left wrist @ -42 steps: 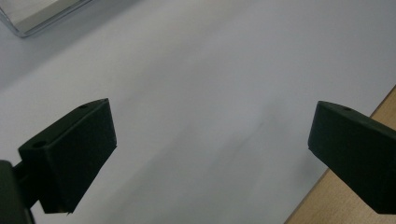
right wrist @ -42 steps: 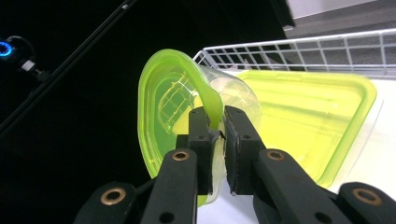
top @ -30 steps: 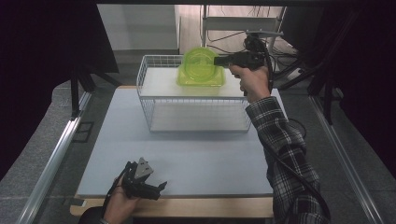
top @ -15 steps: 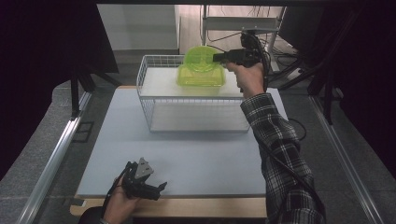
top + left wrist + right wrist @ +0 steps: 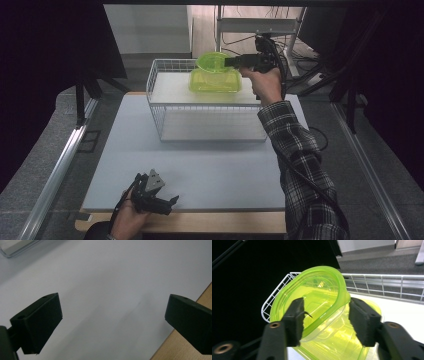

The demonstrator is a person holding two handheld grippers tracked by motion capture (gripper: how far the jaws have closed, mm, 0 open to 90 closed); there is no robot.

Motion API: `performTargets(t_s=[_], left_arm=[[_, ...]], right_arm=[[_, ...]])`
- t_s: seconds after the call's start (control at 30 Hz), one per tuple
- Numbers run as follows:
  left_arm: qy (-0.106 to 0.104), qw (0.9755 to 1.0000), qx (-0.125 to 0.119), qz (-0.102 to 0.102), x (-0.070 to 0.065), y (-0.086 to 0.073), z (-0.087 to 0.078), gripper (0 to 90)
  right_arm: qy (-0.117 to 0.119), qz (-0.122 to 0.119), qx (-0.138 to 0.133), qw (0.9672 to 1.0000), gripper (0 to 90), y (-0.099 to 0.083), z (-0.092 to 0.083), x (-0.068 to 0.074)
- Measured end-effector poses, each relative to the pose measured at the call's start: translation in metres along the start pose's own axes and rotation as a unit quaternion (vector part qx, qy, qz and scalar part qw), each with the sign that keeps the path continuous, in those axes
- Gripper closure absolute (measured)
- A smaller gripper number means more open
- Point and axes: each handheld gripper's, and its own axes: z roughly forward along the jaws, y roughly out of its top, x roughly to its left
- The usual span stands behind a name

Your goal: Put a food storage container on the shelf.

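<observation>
Over wire basket (image 5: 165, 107): right gripper (image 5: 325, 320) jaws just opening, green lid (image 5: 317, 293) between, loose.

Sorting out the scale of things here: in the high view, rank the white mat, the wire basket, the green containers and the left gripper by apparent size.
1. White mat
2. Wire basket
3. Green containers, two together
4. Left gripper

The last two look close; the left gripper sits nearer the camera, so that order is unsure.

Two translucent lime-green plastic containers (image 5: 215, 75), one tilted on edge and leaning into the other, which sits upright. Both at the far right end inside the white wire basket (image 5: 165, 107).
</observation>
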Motion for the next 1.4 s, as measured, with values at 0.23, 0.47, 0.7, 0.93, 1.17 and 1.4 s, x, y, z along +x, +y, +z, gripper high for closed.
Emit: performTargets(t_s=[0.23, 0.47, 0.7, 0.93, 1.17, 1.4], left_arm=[[0.001, 1.0000, 0.000, 0.000, 0.000, 0.000, 0.000, 0.9], [0.000, 1.0000, -0.002, -0.004, 0.000, 0.000, 0.000, 0.8], [-0.003, 1.0000, -0.004, -0.006, 0.000, 0.001, -0.001, 0.8], [-0.004, 1.0000, -0.004, -0.008, 0.000, 0.001, -0.001, 0.8], [-0.006, 0.9999, -0.005, -0.009, 0.000, 0.001, -0.001, 0.8], [-0.008, 0.9999, -0.005, -0.011, 0.000, 0.001, -0.001, 0.9]], right_arm=[[0.013, -0.023, -0.008, 0.9996, 30.8, -0.007, -0.007, 0.000], [0.025, -0.058, -0.014, 0.9979, 23.7, -0.018, -0.013, 0.006], [0.022, -0.091, -0.014, 0.9955, 17.4, -0.030, -0.017, 0.014], [0.018, -0.119, -0.010, 0.9927, 12.9, -0.042, -0.020, 0.018], [0.024, -0.130, -0.011, 0.9911, 10.7, -0.053, -0.023, 0.020], [0.031, -0.139, -0.007, 0.9898, 9.0, -0.061, -0.025, 0.024]])
